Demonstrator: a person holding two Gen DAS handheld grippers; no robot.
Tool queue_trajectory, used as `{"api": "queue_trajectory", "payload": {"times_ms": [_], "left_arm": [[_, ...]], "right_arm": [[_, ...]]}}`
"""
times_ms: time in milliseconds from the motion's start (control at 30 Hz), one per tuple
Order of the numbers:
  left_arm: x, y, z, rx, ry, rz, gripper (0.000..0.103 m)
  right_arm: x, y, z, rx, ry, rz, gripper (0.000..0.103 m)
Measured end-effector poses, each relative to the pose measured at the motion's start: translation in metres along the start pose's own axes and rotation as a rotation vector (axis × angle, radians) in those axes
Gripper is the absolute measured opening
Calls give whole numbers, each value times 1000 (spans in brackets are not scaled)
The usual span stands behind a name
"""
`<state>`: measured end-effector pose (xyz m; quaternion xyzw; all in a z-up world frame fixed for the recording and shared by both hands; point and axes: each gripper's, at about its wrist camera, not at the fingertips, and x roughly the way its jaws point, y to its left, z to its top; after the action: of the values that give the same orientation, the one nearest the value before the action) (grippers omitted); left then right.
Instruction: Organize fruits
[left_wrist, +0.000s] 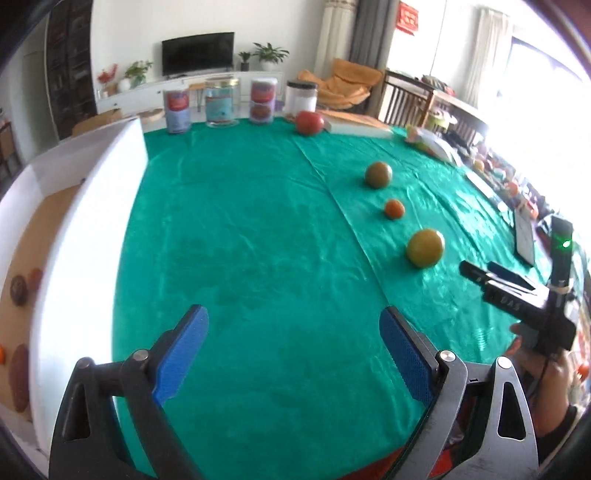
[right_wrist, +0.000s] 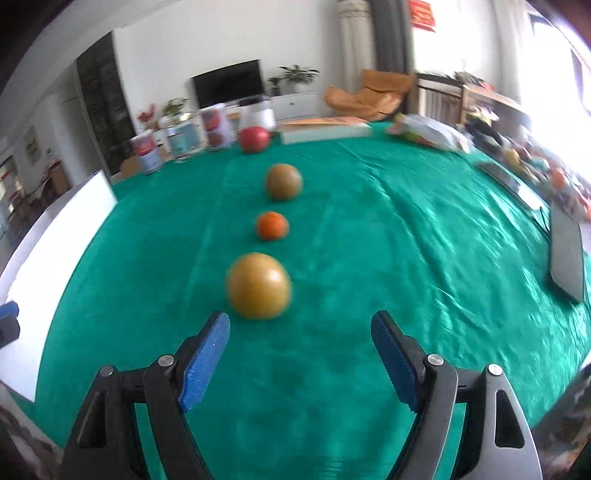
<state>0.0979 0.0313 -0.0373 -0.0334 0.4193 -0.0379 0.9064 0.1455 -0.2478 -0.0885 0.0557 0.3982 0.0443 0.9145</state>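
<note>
1. The right gripper (right_wrist: 300, 345) hangs over the green tablecloth (right_wrist: 369, 229) with its blue pads (right_wrist: 205, 363) spread wide and nothing between them.
2. Just ahead of its fingertips, a little toward the left pad, sits the nearest yellow-green fruit (right_wrist: 258, 285), resting on the cloth and touching neither finger.
3. Beyond it, in a line running straight away from the fingers, lie a small orange fruit (right_wrist: 272, 225), then a greenish-brown fruit (right_wrist: 283, 181), then a red fruit (right_wrist: 253, 139) near the jars (right_wrist: 214, 127).
4. The left gripper (left_wrist: 293, 347) is also spread apart and empty, over bare cloth; the fruits lie well off beyond its right finger, the yellow-green one (left_wrist: 424, 247) being closest.
5. A white box (left_wrist: 88, 229) stands just beside the left gripper's left finger, with some dark, round items on its brown floor.
6. Judgement: the right gripper is clearly nearer, and the round fruit has no long axis to align with, so a short forward advance, biased slightly left, would centre it between the pads.
</note>
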Motion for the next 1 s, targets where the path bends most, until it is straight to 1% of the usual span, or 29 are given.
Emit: {"api": "queue_trajectory", "payload": {"times_ms": [67,133,200,233,267,300,400,467,600,867,1000], "left_arm": [[27,-9,1,29,4,42,94],[49,-13,2,39,11,94,94],[65,-10,5,32,15,130,94],[72,-7,6,24,19,146,94],[78,-5,7,14,27,156,94],[84,-3,8,-1,36,158,94],[99,2,6,-38,67,166,94],[101,5,7,-59,62,162,95],[105,7,8,-64,69,172,99],[108,6,10,-60,79,174,102],[108,6,10,-60,78,174,102]], "right_arm": [[4,-23,-2,46,1,-33,79],[7,-32,3,98,11,-7,79],[14,-32,3,76,17,-49,81],[17,-32,4,72,30,-59,84],[26,-30,1,76,48,-60,85],[29,-28,2,63,37,-76,86],[38,-18,-2,37,43,-114,90],[39,-16,-3,18,46,-131,92],[44,-12,-6,-22,49,-156,96],[44,-14,-9,-30,48,-158,99],[45,-13,-9,-36,55,-152,103]]}}
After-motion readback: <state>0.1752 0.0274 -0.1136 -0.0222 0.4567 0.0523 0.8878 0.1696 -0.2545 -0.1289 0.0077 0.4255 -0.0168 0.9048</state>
